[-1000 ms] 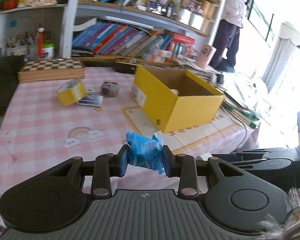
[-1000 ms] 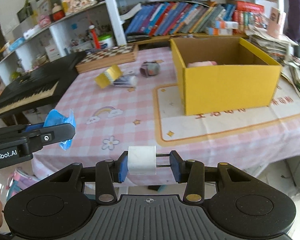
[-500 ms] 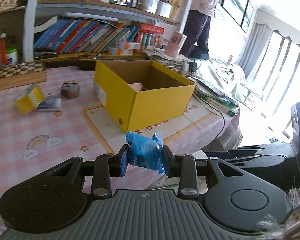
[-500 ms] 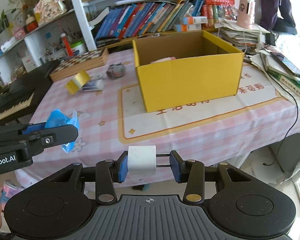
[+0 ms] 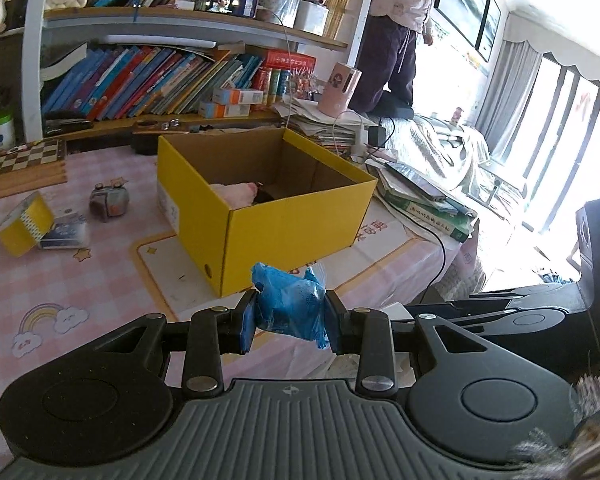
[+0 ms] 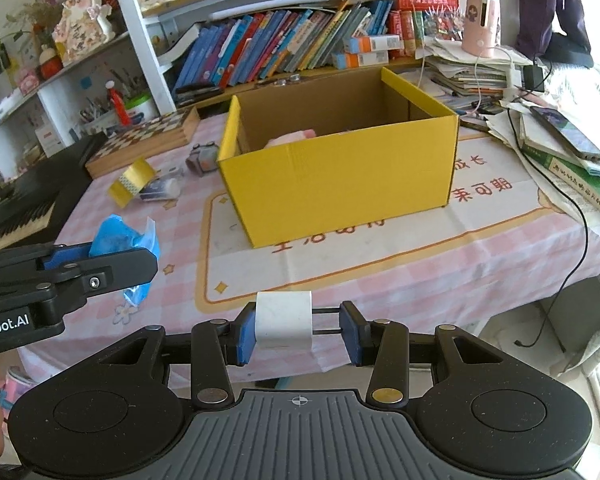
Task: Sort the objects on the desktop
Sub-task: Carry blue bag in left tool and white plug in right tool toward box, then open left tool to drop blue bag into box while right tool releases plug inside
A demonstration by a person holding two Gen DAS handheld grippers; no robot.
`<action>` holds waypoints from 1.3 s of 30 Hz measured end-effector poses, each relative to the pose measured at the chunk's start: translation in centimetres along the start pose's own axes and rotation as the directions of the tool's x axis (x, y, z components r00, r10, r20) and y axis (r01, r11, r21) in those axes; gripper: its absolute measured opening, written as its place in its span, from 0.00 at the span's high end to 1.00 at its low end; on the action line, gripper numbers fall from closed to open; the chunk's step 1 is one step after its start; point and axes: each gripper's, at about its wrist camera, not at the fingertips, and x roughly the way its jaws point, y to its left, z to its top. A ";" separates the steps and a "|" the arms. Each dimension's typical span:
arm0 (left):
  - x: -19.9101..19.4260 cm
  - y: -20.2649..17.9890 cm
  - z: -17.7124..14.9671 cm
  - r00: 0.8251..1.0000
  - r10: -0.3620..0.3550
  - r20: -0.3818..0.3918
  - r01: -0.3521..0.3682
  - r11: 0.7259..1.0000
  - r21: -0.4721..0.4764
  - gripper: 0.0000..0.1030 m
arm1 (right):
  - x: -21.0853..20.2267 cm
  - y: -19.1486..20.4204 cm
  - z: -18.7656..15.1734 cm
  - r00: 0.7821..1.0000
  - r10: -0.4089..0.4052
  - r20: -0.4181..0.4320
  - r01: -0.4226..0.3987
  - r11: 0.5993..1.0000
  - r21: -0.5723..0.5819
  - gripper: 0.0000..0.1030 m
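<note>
Left gripper point(image 5: 291, 317) clamped tight on a crumpled blue plastic bag point(image 5: 290, 306), off the table. Right gripper point(image 6: 298, 328) carrying a white block point(image 6: 284, 319), snug against its left pad, gap at the right pad, so can't tell if actually squeezed. Ahead of both: open yellow cardboard box point(image 6: 340, 176), something pink inside. Further left, yellow tape roll point(image 5: 24, 222).

A crumpled blue plastic bag point(image 5: 290, 306) sits pinched at the near table edge; beside it hangs a white rectangular block point(image 6: 284, 318). The open yellow box point(image 6: 340, 176) holds something pink.
</note>
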 end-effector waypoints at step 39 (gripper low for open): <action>18.3 -1.4 13.7 0.973 0.217 -0.083 -0.196 0.959 0.204 0.70 | 12.6 -6.3 17.4 0.984 0.177 -0.008 -0.158 0.853 -0.497 0.59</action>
